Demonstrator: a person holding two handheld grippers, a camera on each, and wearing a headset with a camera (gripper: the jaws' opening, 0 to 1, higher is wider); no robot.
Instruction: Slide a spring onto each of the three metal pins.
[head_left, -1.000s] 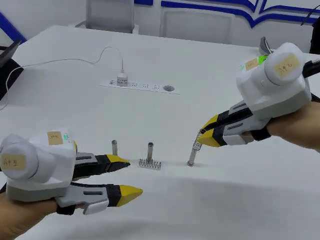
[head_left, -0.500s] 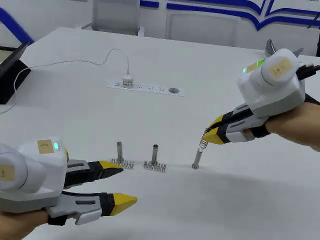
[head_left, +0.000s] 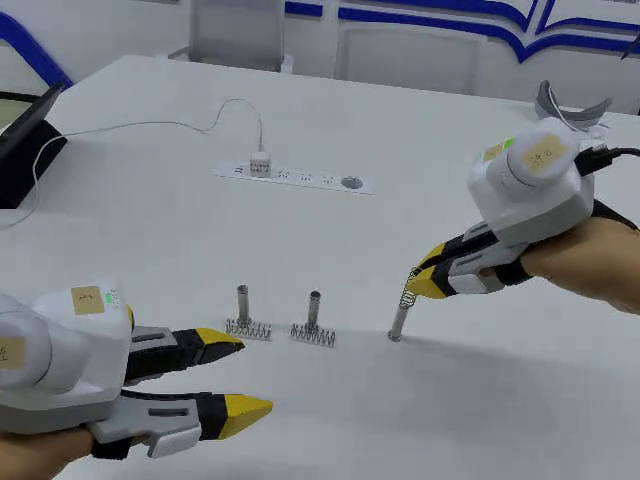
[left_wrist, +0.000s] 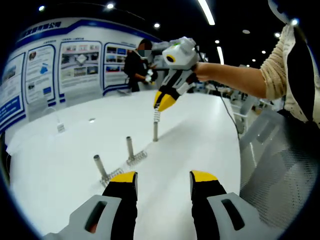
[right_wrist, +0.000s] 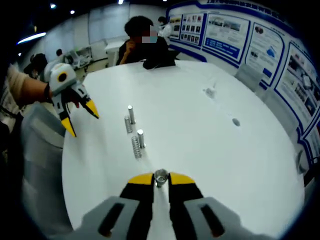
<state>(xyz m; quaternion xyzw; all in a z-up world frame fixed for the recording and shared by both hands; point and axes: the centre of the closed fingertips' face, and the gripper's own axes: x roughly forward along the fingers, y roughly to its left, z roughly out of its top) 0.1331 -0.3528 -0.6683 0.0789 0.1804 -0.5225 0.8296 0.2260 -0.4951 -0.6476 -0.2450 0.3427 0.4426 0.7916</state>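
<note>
Three metal pins stand in a row on the white table: left pin (head_left: 243, 300), middle pin (head_left: 314, 308), right pin (head_left: 399, 322). My right gripper (head_left: 420, 283) is shut on a small spring (head_left: 408, 297), whose lower end sits at the top of the right pin. The right gripper view looks down on that spring (right_wrist: 160, 176) between the yellow tips. One loose spring (head_left: 248, 328) lies at the left pin's foot, another (head_left: 313, 335) at the middle pin's. My left gripper (head_left: 240, 372) hovers open, near-left of the pins, with nothing in it (left_wrist: 162, 177).
A white power strip (head_left: 295, 178) with a plugged charger and cable lies farther back. A dark screen (head_left: 25, 130) stands at the left edge, a grey object (head_left: 570, 100) at the far right. A seated person (right_wrist: 145, 45) is beyond the table.
The right gripper has brought its spring down and over, so it now meets the right pin's top. The left gripper has drawn back toward me, which uncovers the left spring.
</note>
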